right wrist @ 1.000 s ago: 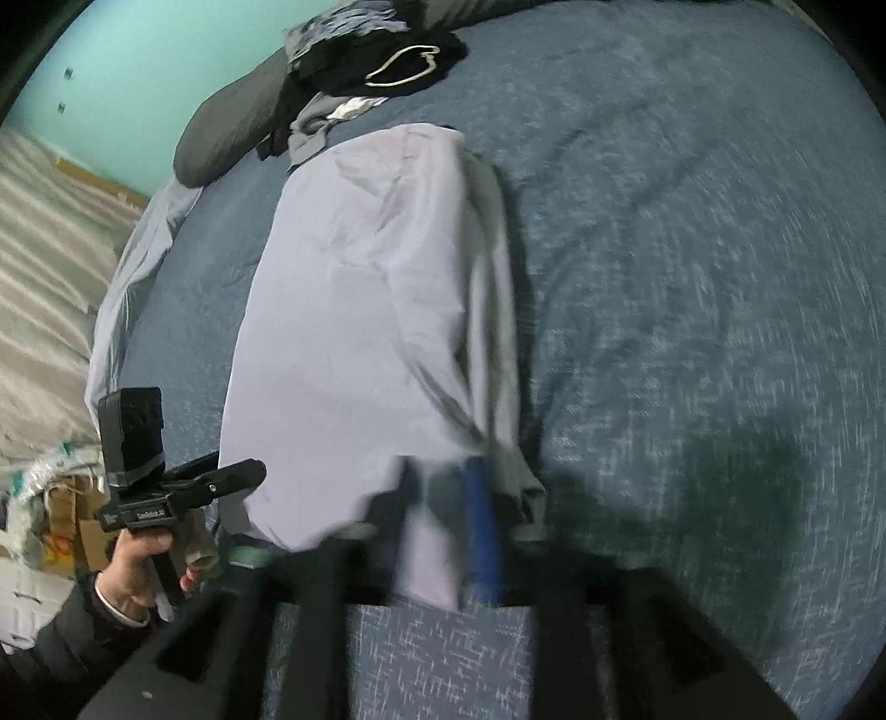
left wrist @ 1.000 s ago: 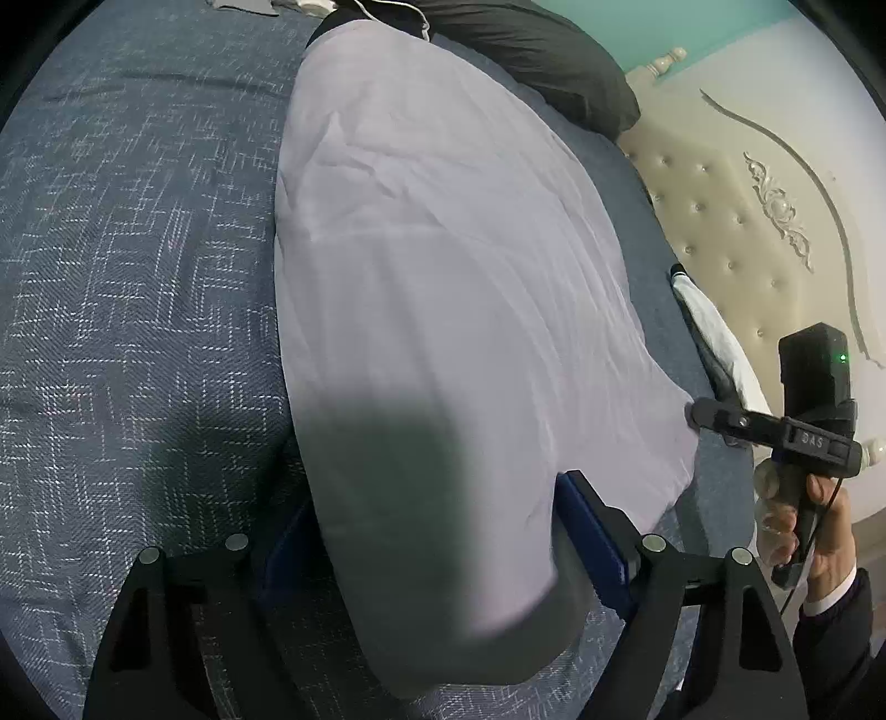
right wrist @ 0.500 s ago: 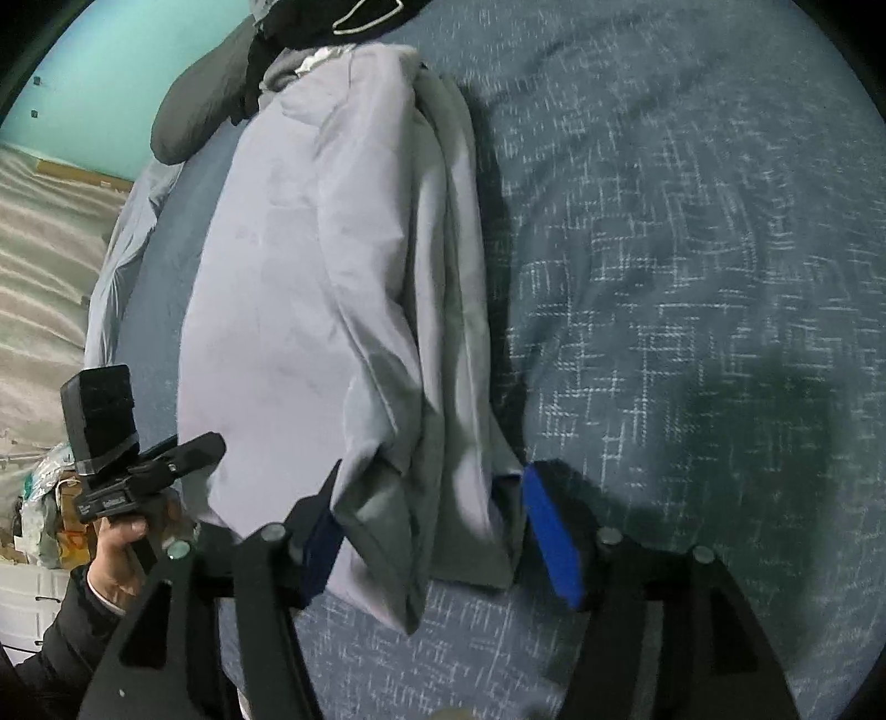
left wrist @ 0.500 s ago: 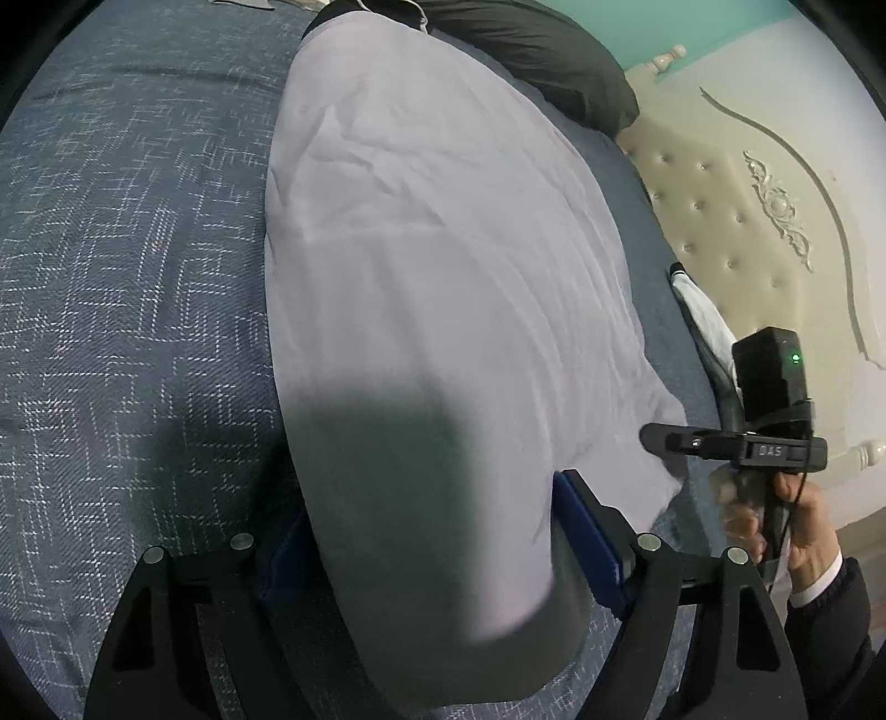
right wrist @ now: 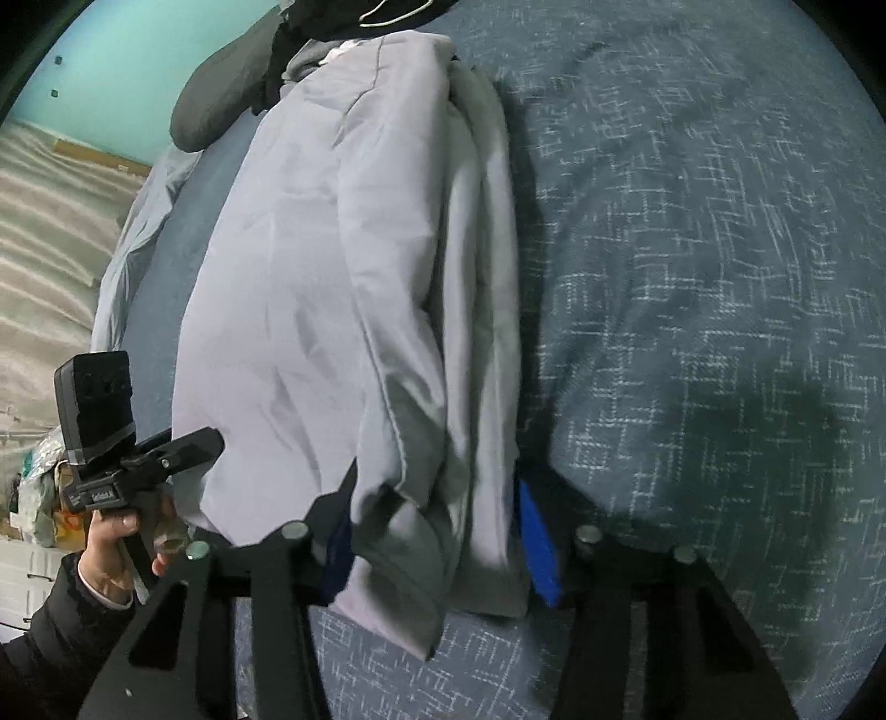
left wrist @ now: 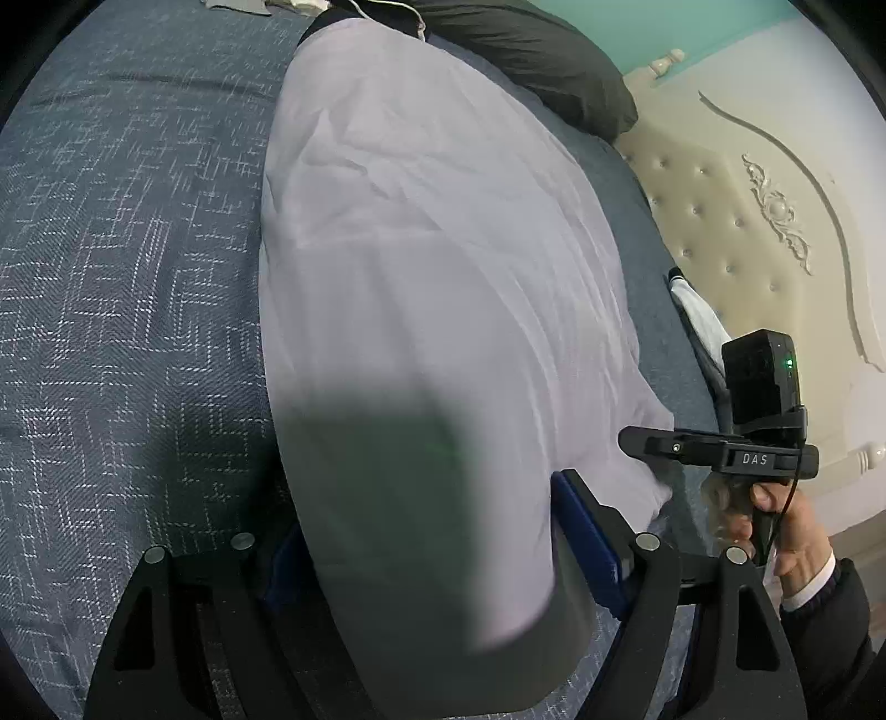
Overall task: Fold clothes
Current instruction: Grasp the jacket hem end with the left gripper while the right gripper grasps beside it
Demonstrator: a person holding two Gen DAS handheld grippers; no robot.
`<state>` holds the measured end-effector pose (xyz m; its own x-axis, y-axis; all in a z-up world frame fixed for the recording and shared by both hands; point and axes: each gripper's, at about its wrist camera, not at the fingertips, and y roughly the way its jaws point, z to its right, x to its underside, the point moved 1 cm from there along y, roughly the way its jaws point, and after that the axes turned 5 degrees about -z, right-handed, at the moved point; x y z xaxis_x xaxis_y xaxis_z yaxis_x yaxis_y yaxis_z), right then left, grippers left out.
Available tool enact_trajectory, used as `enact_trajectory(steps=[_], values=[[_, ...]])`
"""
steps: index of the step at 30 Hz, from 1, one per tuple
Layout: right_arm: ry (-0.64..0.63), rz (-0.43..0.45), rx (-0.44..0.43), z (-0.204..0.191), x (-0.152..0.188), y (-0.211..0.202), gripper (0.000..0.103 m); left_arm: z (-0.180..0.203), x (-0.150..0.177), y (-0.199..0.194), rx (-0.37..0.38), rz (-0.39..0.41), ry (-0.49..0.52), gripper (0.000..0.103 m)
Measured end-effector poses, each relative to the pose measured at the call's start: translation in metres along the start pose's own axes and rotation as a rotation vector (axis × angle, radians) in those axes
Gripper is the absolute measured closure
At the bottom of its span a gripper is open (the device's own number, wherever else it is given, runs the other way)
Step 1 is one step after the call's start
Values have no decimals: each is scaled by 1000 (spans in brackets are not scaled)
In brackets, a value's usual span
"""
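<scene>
Lettering "DAS" (left wrist: 754,459) marks right gripper (right wrist: 437,531) — both jaws clamp pale garment (left wrist: 443,288) — closing.

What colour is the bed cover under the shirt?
The bed cover is dark blue with white crosshatch flecks, seen best in the right wrist view.

Garment (left wrist: 432,266): pale lavender-grey, plain, no print; its folded inner layers (right wrist: 476,310) read lighter, near white-grey. Bed cover (left wrist: 127,266): dark slate blue with a fine white broken crosshatch weave. Pillow (left wrist: 542,61): charcoal grey, plain. Clothing heap (right wrist: 354,16) at the far end: black with a thin white cord; other items there possibly grey, view too poor to confirm. Headboard (left wrist: 736,221): cream, button-tufted, with carved scroll ornament. Wall (right wrist: 122,72): turquoise. Left tongs (left wrist: 437,548): black frame, blue pads. Right tongs (right wrist: 437,543): black frame, blue pads. Sleeve (left wrist: 830,620): black over a white cuff.
</scene>
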<state>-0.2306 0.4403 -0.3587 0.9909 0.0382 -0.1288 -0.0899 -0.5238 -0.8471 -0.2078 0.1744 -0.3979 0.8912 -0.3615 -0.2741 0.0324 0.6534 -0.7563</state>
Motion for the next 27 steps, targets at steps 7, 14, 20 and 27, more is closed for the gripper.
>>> enact_trajectory(steps=[7, 14, 20, 27], values=[[45, -14, -25, 7, 2, 12, 46, -3, -2, 2, 7, -3, -10, 20], [35, -14, -26, 3, -1, 14, 45, -6, -3, 1, 16, -11, -13, 20], [-1, 8, -38, 11, -3, 11, 55, -2, -3, 1, 4, 1, -6, 21], [-47, 44, -24, 1, -2, 4, 76, -2, -2, -5, -7, 6, 9, 31]])
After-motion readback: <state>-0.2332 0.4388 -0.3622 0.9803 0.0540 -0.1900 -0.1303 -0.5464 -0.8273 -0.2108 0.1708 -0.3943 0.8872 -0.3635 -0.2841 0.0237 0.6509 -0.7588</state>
